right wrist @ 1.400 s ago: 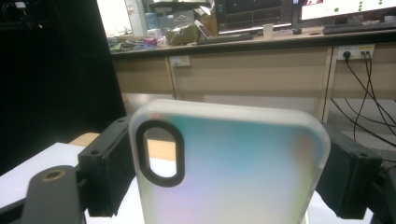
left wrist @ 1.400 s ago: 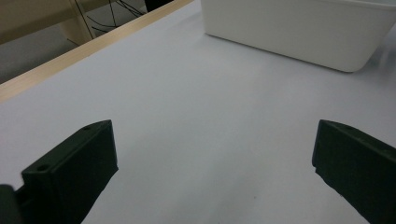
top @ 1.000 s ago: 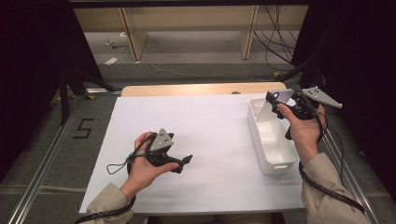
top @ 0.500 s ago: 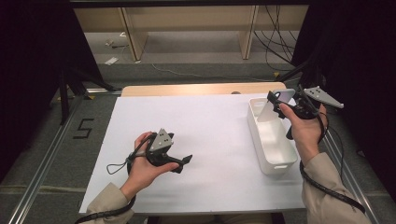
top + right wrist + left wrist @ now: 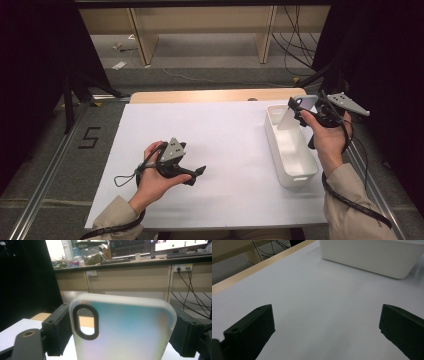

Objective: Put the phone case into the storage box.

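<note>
Nothing moved: phone case (image 5: pixel 122 332) stays clamped above bin (image 5: pixel 287 150).

one phone case (image 5: pixel 122 330), one white bin (image 5: pixel 290 147), two tongs (image 5: pixel 197 172)

White table (image 5: pixel 225 135), wooden shelving (image 5: pixel 200 30)

The table (image 5: pixel 220 95) has a pale wooden top, which shows as a strip along its far edge. A white sheet (image 5: pixel 230 150) covers nearly all of the top, reaching the near edge and both sides. On the sheet, towards its right side, stands a white bin (image 5: pixel 291 172), long and narrow, its length running from the far side to the near side, its top open. The left hand (image 5: pixel 152 177) rests on the sheet at the near left, well apart from the bin. The middle of the sheet lies bare between them.
</note>
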